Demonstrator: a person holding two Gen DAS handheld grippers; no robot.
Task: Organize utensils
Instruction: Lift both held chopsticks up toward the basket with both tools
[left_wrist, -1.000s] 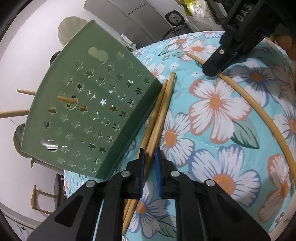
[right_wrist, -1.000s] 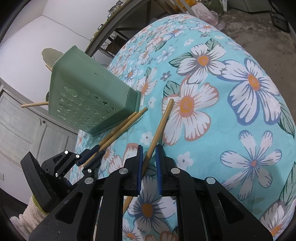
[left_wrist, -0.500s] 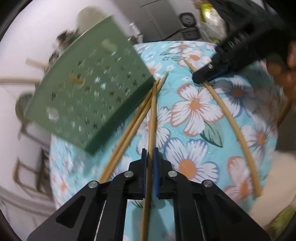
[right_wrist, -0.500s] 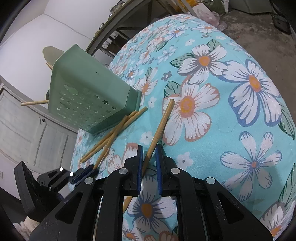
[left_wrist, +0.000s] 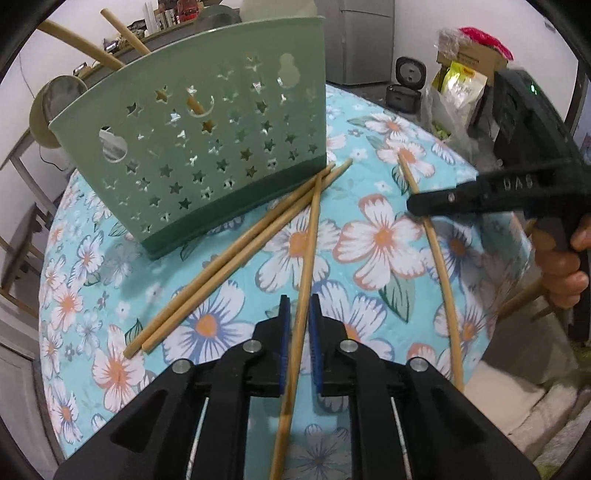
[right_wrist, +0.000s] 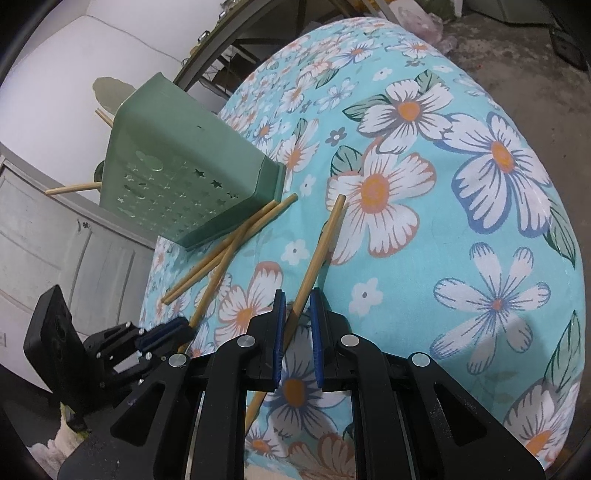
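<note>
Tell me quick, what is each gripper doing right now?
Left gripper: jaws opening slightly, a chopstick between them, its pads at the stick.
Right gripper: closed on another chopstick.

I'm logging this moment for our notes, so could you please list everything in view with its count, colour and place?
Basket: one, green with star holes, far left on the cloth; chopsticks poke out of it.
Loose chopsticks: two, bamboo tan, side by side against the basket's base.
Left chopstick: one, tan, between the left gripper's jaws.
Right chopstick: one, tan, between the right gripper's jaws.
Tablecloth: one, turquoise floral, covering the table.
Bags and box: several, yellow, brown, pink, beyond the table.
Left gripper: black, blue pads, jaws opening.
Right gripper: black, blue pads.
Hand: one, holding the right gripper.
</note>
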